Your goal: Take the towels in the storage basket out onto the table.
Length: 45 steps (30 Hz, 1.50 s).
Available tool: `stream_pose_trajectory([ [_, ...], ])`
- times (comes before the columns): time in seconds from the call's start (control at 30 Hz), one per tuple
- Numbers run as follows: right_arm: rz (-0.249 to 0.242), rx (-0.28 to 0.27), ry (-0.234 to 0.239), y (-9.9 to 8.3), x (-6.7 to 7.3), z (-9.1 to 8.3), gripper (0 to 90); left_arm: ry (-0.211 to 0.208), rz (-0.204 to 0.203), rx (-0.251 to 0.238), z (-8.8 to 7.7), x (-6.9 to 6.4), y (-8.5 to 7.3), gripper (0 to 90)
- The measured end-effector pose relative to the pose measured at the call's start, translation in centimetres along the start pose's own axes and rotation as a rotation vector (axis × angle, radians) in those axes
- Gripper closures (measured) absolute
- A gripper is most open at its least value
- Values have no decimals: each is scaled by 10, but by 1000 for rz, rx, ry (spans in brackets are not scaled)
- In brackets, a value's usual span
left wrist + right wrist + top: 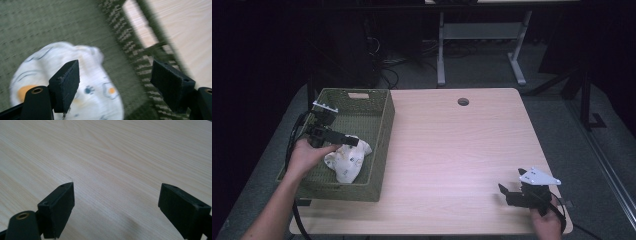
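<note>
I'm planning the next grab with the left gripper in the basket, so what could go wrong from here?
1. The left gripper is open with one finger over the white cloth and the other close to the basket wall; closing here might pinch the weave or miss the cloth.
2. The cloth is crumpled, so a grip on one fold may slip.
3. The left gripper view is blurred, suggesting motion; aim may be off.
</note>
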State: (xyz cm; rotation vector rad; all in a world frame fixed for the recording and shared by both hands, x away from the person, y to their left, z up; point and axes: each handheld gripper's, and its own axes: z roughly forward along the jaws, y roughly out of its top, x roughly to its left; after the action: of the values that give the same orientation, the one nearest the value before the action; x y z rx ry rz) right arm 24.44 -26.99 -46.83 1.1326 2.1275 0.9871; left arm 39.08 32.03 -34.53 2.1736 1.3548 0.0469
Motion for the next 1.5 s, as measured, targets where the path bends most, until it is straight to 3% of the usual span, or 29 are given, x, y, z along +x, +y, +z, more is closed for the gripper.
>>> stream_pose_trajectory([
  [0.13, -6, -6, 0, 0, -1, 0, 132, 19, -31, 20, 5, 8, -2, 238],
  [0.23, 1, -1, -1, -1, -1, -1, 132, 71, -53, 45, 9, 15, -3, 238],
  [0.33, 2, -2, 1, 0, -1, -1, 132, 94, -67, 55, 12, 20, -3, 238],
  [0.53, -6, -6, -1, 0, -1, -1, 132, 201, -34, 144, 27, 24, -4, 237],
  [0.73, -2, -6, -2, -1, -2, -1, 132, 213, -93, 192, 40, 37, -5, 242],
  [0.97, -4, -9, -1, -1, -2, -2, 132, 241, -121, 261, 58, 42, -6, 258],
  [1.27, -6, -10, 0, -1, -2, -2, 132, 293, -122, 326, 72, 41, -9, 373],
  [1.5, -4, -10, -1, -1, -2, -2, 132, 345, -53, 351, 81, 32, -8, 426],
])
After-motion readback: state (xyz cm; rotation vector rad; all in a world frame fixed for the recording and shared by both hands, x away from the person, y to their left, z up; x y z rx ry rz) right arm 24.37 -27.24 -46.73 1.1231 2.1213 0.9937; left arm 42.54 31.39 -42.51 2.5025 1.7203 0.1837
